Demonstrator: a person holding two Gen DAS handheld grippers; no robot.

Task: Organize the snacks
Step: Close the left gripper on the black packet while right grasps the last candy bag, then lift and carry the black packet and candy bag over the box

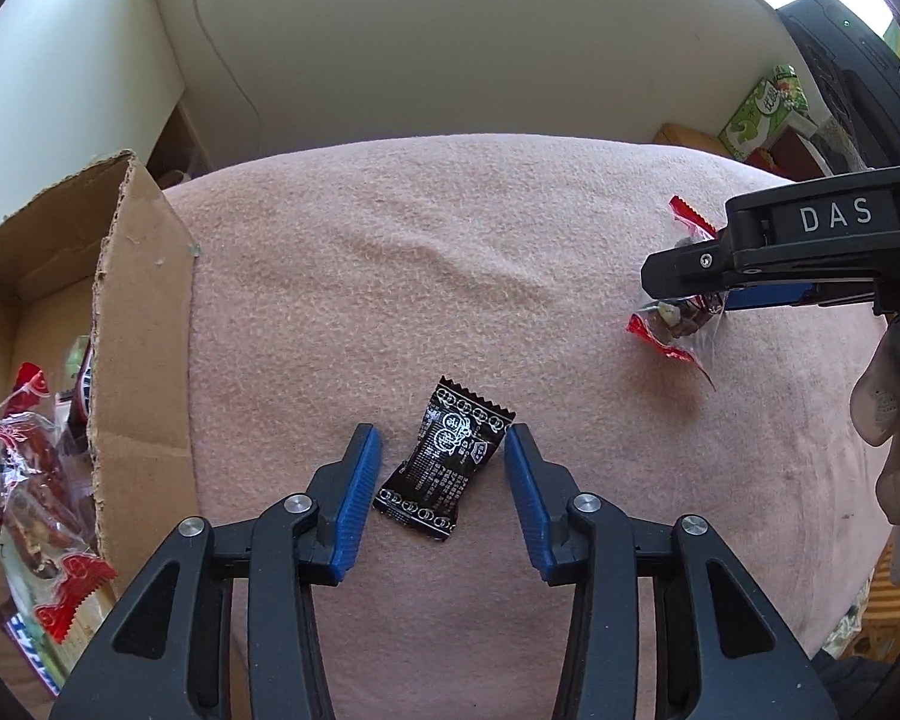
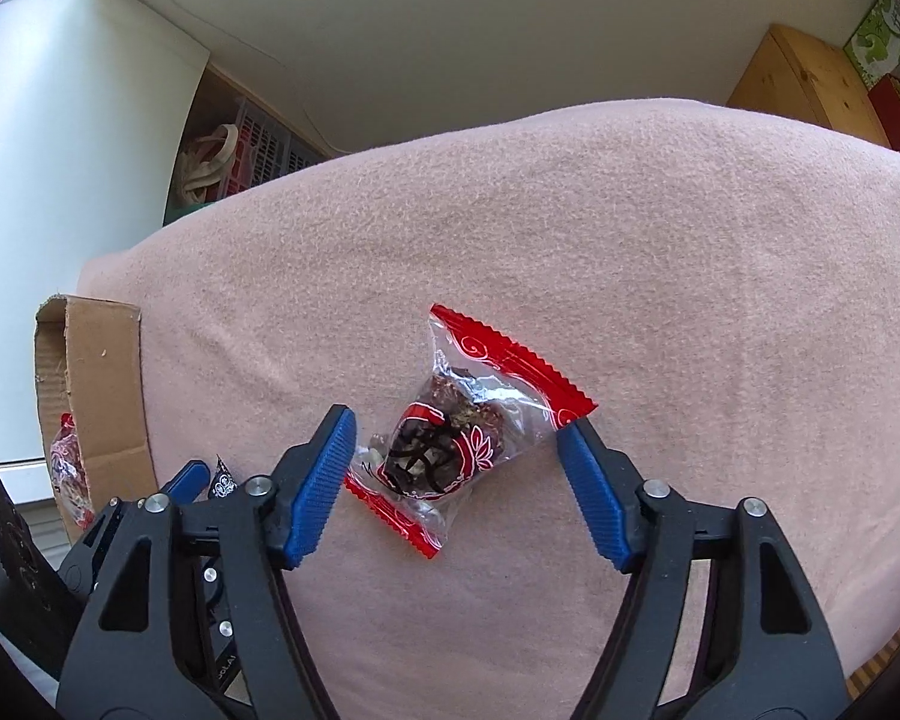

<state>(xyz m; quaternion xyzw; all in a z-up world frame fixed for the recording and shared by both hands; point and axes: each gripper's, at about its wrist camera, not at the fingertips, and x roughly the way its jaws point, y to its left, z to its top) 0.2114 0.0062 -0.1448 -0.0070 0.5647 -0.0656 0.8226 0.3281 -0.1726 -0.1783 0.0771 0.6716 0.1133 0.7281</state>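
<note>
Item 1: black sachet, flat on pink blanket, near edge, centre-left. Long axis runs near-left to far-right, slightly tilted off the line the tool points along; crimped ends at far and near. Left gripper straddles it, jaws narrowed but a sliver of blanket visible each side, so pads not yet pressing. Nothing held.

Item 2: clear packet w/ red crimped ends, dark nutty lump inside, on blanket to the right of item 1. Long axis near-left to far-right, diagonal. Right gripper around it, jaws medium-wide; left pad about touching wrapper edge, right pad just beside the far red crimp. No firm squeeze seen.

Item 3: cardboard box, far left, flap up, already has similar red-and-clear packets. Likely the drop-off.

Handling notes:
- Both tools bracket across the short side; good. Close on the filled middle, not the crimps, which slip.
- Item 2's film is slick and puffy: squeeze gently, lump may squirm out.
- Keep tips just off the blanket so the pile isn't pinched w/ the wrapper.
- Lift straight up before swinging left to the box.
</note>
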